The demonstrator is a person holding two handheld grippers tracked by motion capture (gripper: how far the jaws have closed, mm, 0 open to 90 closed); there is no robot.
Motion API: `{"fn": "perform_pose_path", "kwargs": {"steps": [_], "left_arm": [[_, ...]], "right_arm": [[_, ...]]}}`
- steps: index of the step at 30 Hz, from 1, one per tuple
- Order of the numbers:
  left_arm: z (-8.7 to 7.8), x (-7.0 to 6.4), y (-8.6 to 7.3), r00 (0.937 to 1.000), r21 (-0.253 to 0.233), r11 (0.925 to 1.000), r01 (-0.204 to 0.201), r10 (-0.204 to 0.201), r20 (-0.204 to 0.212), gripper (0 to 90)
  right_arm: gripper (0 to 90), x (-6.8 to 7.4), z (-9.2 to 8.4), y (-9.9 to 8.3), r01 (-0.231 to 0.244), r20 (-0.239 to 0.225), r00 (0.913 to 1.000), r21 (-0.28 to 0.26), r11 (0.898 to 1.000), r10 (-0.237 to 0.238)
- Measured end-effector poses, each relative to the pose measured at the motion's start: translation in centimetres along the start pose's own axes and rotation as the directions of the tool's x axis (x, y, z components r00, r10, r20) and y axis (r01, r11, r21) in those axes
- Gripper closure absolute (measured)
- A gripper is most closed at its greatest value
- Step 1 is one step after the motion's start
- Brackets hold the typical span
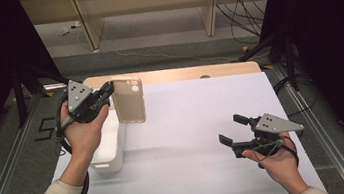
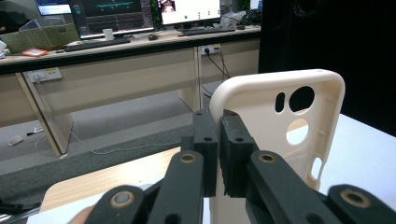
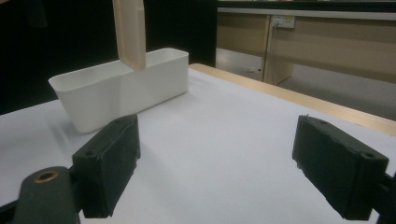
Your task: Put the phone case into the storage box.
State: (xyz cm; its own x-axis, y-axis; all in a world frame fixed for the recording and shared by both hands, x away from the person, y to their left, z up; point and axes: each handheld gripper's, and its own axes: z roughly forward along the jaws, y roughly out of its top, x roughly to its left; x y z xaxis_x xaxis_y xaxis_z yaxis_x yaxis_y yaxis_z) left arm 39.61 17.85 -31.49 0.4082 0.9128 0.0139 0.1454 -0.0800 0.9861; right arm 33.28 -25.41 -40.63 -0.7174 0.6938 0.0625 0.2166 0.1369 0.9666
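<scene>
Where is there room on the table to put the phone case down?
The white table lies bare between the white bin and the right gripper, and behind that gripper too. It is crowded at the left, where the left gripper holds the phone case above the bin.

left gripper (image 1: 108, 91): raised at far left, fingers (image 2: 205, 140) pinched together on a thin edge, pointing right
left hand (image 1: 84, 131): wrapped round the gripper body from below, forearm in from near left, sleeve pale
right gripper (image 1: 232, 129): low at near right, fingers (image 3: 109, 156) spread wide, nothing between, pointing left
right hand (image 1: 274, 161): grips from beneath, wrist in from near right
</scene>
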Motion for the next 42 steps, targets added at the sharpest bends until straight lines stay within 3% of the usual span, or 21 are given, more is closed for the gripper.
{"fn": "perform_pose_path", "kwargs": {"steps": [3, 42], "left_arm": [[-0.1, 0.2, 0.0, 1.0000, 0.000, 1.0000, 0.003, -0.003, -0.004, 86.0], [-0.5, 2.3, 0.4, 0.9984, -0.004, 0.9998, 0.021, -0.021, -0.053, 86.1]], "right_arm": [[16.3, 0.0, -0.1, 0.1, -0.003, -0.012, 0.9999, 0.022, 1.000, 0.004], [16.3, 0.0, 0.0, -0.1, -0.003, -0.016, 0.9999, 0.013, 1.000, 0.003]]}}
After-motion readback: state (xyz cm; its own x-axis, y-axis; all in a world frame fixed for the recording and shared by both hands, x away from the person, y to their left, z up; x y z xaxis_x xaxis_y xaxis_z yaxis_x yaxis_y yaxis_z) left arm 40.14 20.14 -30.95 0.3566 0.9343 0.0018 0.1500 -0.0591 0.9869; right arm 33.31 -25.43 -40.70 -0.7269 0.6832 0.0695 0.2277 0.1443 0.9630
